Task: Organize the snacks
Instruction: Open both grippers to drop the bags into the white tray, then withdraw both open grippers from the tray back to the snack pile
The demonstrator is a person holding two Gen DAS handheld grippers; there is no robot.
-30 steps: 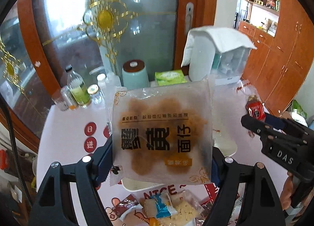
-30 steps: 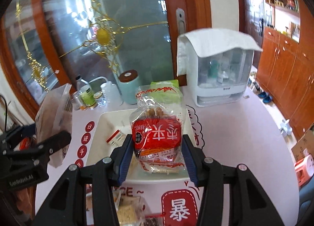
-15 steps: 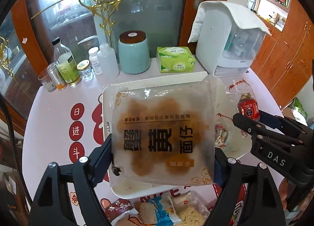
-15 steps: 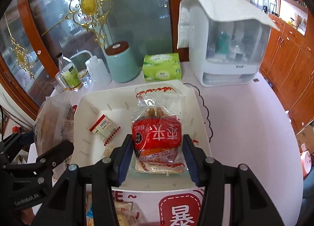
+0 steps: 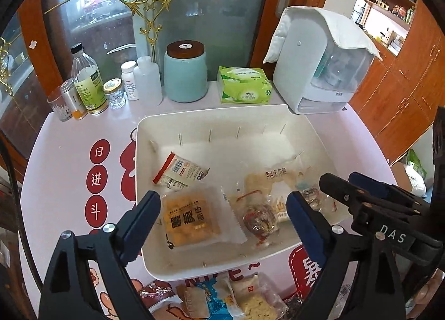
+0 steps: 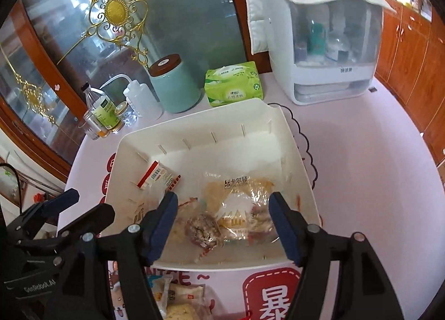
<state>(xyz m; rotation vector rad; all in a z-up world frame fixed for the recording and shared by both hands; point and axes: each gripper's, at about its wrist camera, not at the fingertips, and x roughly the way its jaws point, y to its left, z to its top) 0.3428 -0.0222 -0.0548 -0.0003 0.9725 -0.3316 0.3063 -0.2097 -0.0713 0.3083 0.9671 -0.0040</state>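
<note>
A white bin (image 5: 211, 114) (image 6: 192, 122) sits mid-table. In it lie a small red-edged packet (image 5: 180, 172) (image 6: 158, 176), a yellow cake packet (image 5: 192, 219), a clear bag of red-wrapped snacks (image 5: 258, 219) (image 6: 203, 229) and a clear bread bag (image 5: 278, 181) (image 6: 239, 194). My left gripper (image 5: 224, 219) hovers over the bin's near half, jaws opening, with the yellow packet lying loose below them. My right gripper (image 6: 222, 208) hangs beside it over the clear bags, jaws opening too, its pads off the bags. Each gripper shows in the other's view, the right gripper (image 5: 375, 208) and the left gripper (image 6: 55, 214).
More loose snack packets (image 5: 222, 300) (image 6: 178, 303) lie at the table's front edge. Behind the bin stand bottles (image 5: 86, 83), a teal jar (image 5: 185, 75), a green tissue pack (image 5: 244, 86) and a cloth-covered white appliance (image 5: 319, 64). Bare pink tabletop (image 6: 375, 167) lies right of the bin.
Both grippers sank toward the bin and opened. The yellow packet left the left jaws and the red-labelled bag left the right jaws; both now lie in the bin.
</note>
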